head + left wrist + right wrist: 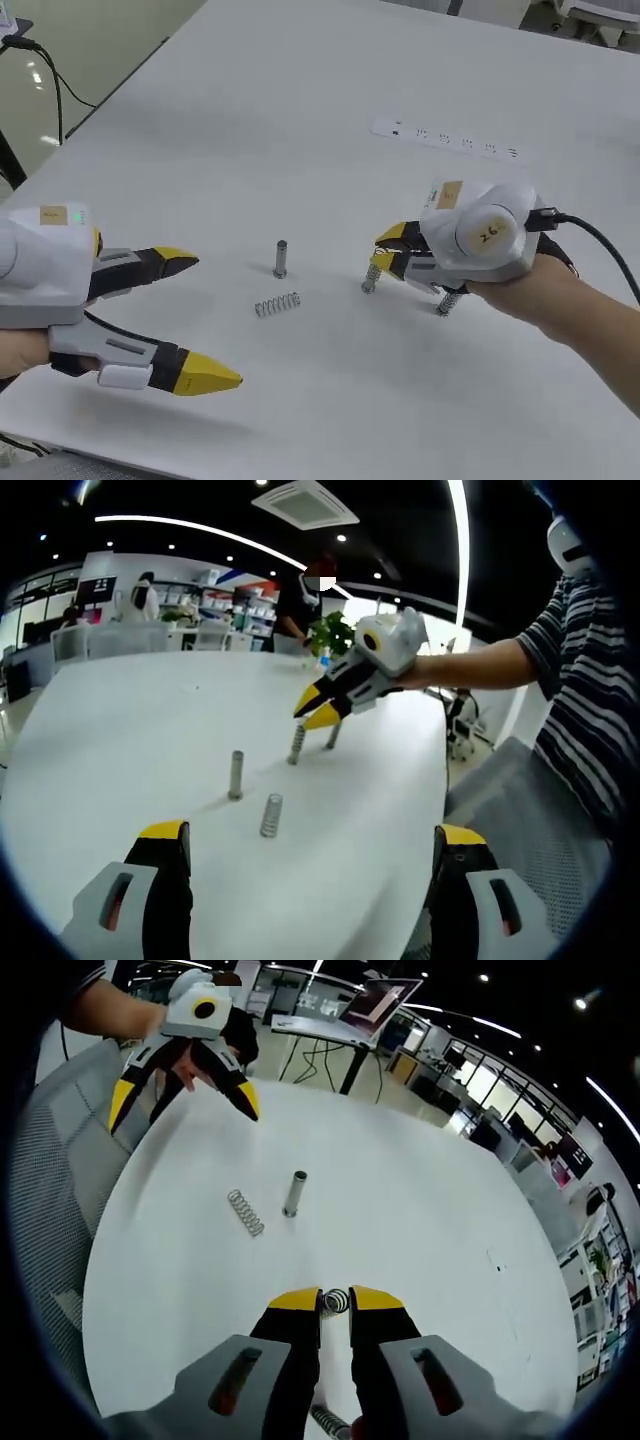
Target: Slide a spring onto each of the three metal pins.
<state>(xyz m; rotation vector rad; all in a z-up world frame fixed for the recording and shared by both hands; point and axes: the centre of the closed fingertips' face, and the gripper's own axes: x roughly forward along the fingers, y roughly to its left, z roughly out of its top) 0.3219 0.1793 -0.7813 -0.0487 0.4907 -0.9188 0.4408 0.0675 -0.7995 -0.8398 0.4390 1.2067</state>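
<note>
Left gripper [205, 320], my nearer one, gapes open at the loose spring [277, 304] lying end-on beside the bare pin [281, 258].

Bare pin [281, 257] upright, loose spring [277, 304] lying beside; sprung pin [371, 278] and another [447, 300] standing

Upright bare pin [281, 258], loose spring [277, 304] beside; table [300, 120] open all around

round cap [487, 234] on right gripper [388, 248]: "9X", faint | other labels: illegible
</note>
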